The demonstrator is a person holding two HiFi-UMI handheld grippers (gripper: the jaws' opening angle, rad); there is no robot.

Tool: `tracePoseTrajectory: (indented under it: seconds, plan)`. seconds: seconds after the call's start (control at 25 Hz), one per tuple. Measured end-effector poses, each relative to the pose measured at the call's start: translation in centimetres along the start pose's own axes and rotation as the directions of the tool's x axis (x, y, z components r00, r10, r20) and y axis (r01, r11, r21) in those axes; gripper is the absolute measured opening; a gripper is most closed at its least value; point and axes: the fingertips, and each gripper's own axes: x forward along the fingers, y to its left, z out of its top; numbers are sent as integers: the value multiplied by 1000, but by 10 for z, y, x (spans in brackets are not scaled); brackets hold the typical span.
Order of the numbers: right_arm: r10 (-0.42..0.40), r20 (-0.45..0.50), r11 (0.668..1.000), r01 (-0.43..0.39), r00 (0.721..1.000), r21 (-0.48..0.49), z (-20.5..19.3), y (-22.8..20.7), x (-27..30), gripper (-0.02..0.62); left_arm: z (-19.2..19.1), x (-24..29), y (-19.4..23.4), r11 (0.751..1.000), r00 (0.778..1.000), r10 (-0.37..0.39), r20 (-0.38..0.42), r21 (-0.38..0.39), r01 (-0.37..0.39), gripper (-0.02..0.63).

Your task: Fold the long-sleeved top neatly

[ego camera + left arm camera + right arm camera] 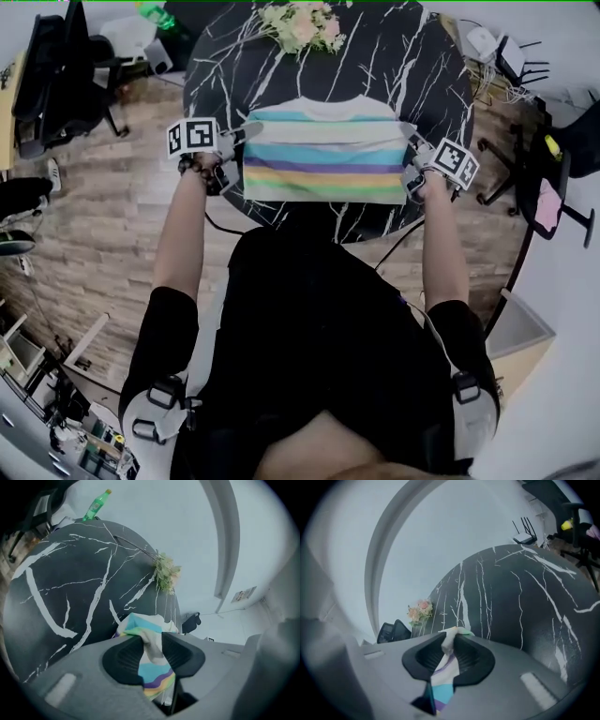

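The striped long-sleeved top (323,150) lies folded into a rectangle near the front edge of the round black marble table (375,56). My left gripper (236,141) is at the top's left edge and my right gripper (412,161) at its right edge. In the left gripper view the jaws of the left gripper (150,641) stand somewhat apart, with the top's fabric (140,623) lying loosely between the pads. In the right gripper view the right gripper (451,644) has its jaws narrow, pinching a fold of the top (443,681).
A bunch of flowers (305,26) lies at the table's far side. A green bottle (155,14) sits beyond the table at the far left. Office chairs stand on the left (56,75) and the right (539,159). My body is close against the table's front edge.
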Motion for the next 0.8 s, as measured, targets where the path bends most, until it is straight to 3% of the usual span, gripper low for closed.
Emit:
tracePoseTrajectory:
  seconds: [0.12,0.24,0.36,0.52,0.68,0.8]
  plan:
    - [14,17,993,-16,1000,121,6,-3,9,124,7,2,-3,998,999,-31,15,-51,31,190]
    - [-3,54,973,-10,999,229,14,-10,13,161,15,3,-9,973,990,-111,91,-192,127,239]
    - [-29,58,971,15,998,237,16,-16,15,161,22,-3,0,964,985,-102,139,-231,133,242]
    - [-64,83,976,45,995,212,17,-21,14,160,29,-14,10,982,988,-52,146,-174,78,242]
    - [-56,119,988,38,991,147,24,-16,11,161,23,-19,15,999,994,24,104,-44,-20,242]
    - [-68,114,984,47,991,172,29,-17,9,163,17,-20,15,998,995,58,82,30,-61,242]
